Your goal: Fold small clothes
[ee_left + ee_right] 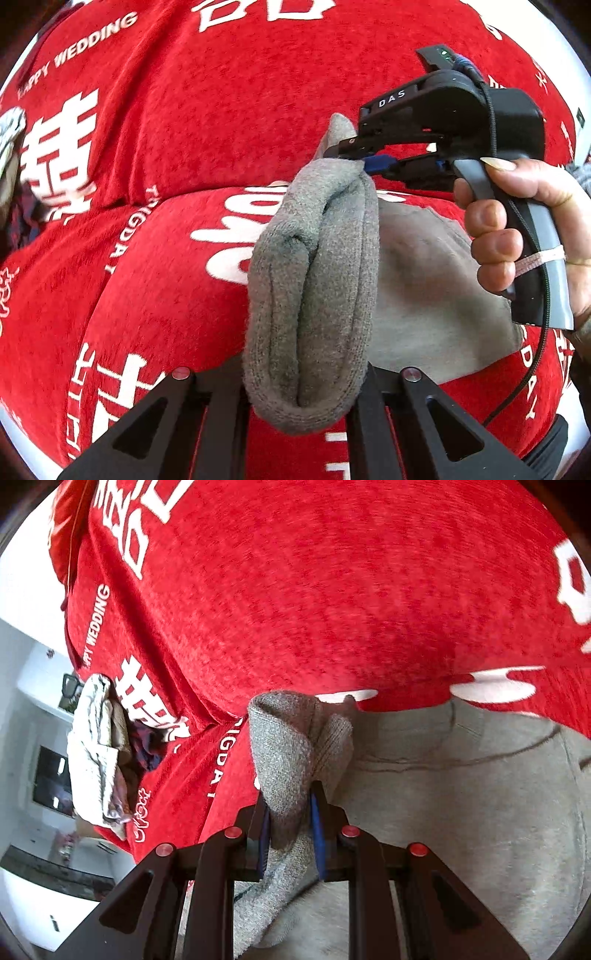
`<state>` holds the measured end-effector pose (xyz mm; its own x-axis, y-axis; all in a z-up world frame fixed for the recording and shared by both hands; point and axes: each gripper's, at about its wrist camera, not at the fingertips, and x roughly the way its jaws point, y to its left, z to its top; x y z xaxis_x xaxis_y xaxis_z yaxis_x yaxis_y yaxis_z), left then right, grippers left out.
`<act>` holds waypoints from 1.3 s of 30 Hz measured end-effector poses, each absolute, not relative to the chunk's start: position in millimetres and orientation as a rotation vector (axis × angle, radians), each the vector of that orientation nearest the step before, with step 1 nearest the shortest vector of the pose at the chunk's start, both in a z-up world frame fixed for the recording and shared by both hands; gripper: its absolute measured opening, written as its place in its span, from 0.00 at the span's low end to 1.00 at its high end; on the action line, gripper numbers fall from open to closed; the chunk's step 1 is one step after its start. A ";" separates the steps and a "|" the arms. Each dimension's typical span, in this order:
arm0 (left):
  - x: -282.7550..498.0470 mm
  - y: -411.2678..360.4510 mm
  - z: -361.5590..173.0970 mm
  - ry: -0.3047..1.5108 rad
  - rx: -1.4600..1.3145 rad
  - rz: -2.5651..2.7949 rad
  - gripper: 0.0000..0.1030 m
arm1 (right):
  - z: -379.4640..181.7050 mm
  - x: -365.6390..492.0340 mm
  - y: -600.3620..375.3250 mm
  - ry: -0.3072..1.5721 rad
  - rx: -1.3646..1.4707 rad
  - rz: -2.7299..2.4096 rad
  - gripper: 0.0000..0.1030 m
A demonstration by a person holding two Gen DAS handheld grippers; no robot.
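While the red blanket (221, 122) with white lettering covers everything beneath, I hold a grey sock (314, 295) stretched above it between my two tongs. My right gripper (291, 830) pinches one end between its blue pads (318, 834); my left gripper (303, 406) is pressed together on the other end.

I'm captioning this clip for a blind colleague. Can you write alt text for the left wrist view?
A grey sock hangs stretched between two grippers over a red printed blanket: the left gripper is shut on its near end, the right gripper, held in a hand, on its far end. Light grey fabric lies beneath.
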<state>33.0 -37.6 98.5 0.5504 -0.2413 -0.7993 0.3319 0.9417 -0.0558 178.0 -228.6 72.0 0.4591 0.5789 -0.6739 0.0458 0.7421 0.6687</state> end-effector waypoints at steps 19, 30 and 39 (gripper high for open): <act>-1.6 -157.1 101.7 0.915 0.347 -0.422 0.09 | 82.9 163.9 -327.4 1.112 0.656 0.399 0.20; -7.9 -208.5 96.9 0.946 0.377 -0.466 0.09 | 86.5 157.5 -362.1 1.069 0.593 0.416 0.20; -17.3 -254.0 79.2 0.963 0.433 -0.479 0.09 | 68.0 147.1 -396.8 1.067 0.616 0.379 0.20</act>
<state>-17.3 -254.0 79.2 0.4836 -0.1929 -0.8538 0.5648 0.8140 0.1360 147.1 -396.8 68.0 0.4434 0.5675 -0.6938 0.0032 0.7730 0.6344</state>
